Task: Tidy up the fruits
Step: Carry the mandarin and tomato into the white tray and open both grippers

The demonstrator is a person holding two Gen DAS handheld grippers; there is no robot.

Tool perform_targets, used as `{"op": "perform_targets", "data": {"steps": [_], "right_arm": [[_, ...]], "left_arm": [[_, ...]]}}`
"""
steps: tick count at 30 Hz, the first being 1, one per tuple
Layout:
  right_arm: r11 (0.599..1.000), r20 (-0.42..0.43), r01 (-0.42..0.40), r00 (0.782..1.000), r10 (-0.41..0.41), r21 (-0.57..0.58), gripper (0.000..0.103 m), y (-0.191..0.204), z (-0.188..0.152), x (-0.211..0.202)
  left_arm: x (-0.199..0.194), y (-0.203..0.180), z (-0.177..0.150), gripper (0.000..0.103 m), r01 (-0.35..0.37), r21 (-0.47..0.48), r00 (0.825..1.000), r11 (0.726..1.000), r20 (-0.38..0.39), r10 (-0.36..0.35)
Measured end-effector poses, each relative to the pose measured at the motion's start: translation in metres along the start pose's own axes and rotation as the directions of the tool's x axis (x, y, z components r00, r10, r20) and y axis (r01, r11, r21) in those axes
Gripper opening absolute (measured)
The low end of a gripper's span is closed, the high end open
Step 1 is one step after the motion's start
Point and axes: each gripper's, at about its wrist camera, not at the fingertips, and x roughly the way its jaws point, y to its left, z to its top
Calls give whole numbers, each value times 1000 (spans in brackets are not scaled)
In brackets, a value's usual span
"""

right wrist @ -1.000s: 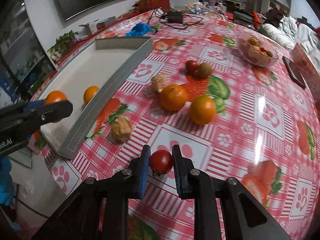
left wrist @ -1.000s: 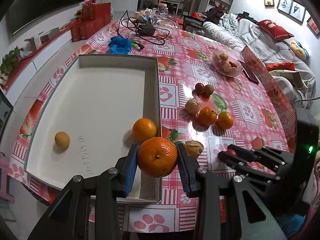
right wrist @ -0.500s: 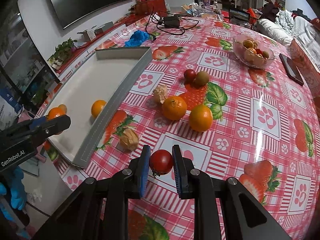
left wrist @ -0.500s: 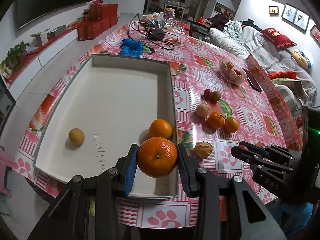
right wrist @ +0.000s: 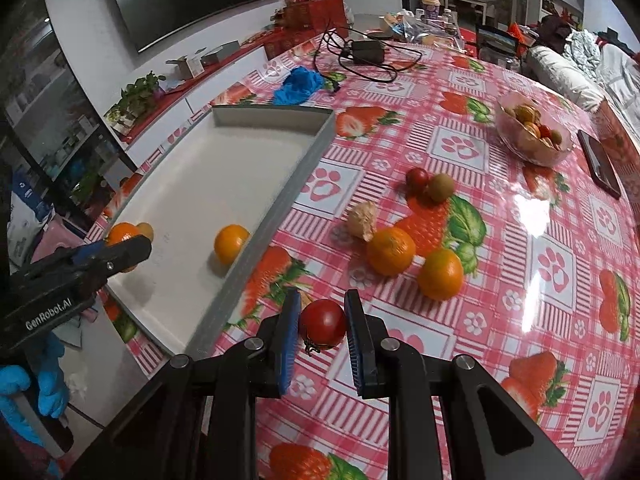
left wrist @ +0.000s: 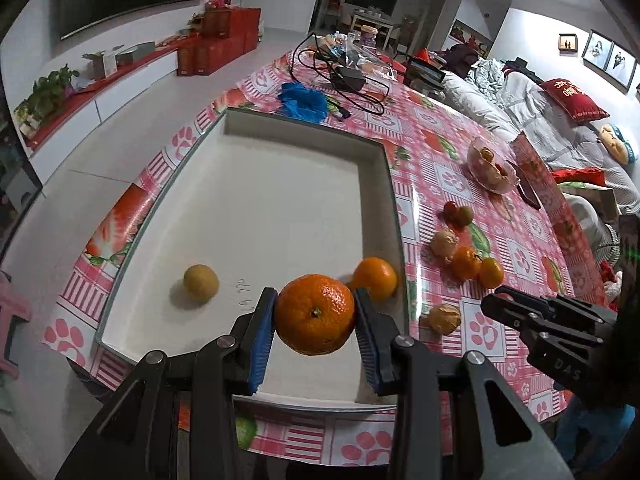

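Observation:
My left gripper point(left wrist: 315, 318) is shut on a big orange mandarin point(left wrist: 315, 314), held above the near end of the white tray point(left wrist: 256, 208). Inside the tray lie a smaller orange point(left wrist: 375, 278) by the right wall and a yellowish fruit point(left wrist: 201, 281). My right gripper point(right wrist: 322, 326) is shut on a red tomato point(right wrist: 322, 323), lifted over the tablecloth just right of the tray's wall point(right wrist: 280, 216). On the cloth sit two oranges point(right wrist: 391, 251) point(right wrist: 441, 274), a peeled pale fruit point(right wrist: 362, 220), a small red tomato point(right wrist: 417, 178) and a kiwi point(right wrist: 441, 187).
A glass bowl of fruit point(right wrist: 534, 133) and a dark phone point(right wrist: 599, 163) stand at the far right. Blue cloth point(right wrist: 298, 85), cables and a power adapter point(right wrist: 366, 55) lie beyond the tray. Another husked fruit point(left wrist: 444, 318) rests near the tray's right wall. A blue-gloved hand point(right wrist: 28, 396) holds the left gripper.
The left gripper has carried the mandarin leftward, from the tray's right wall to over the tray floor. The right gripper has risen with the tomato and the table looks farther off.

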Motion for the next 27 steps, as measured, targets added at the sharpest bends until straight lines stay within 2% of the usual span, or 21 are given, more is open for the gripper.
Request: {"op": "perform_targets", "data": {"steps": [27], "right_arm": [[992, -47, -94, 995, 91, -88, 24, 78, 63, 46]], "left_arm": [[23, 38, 17, 42, -38, -37, 999, 999, -8, 38]]}}
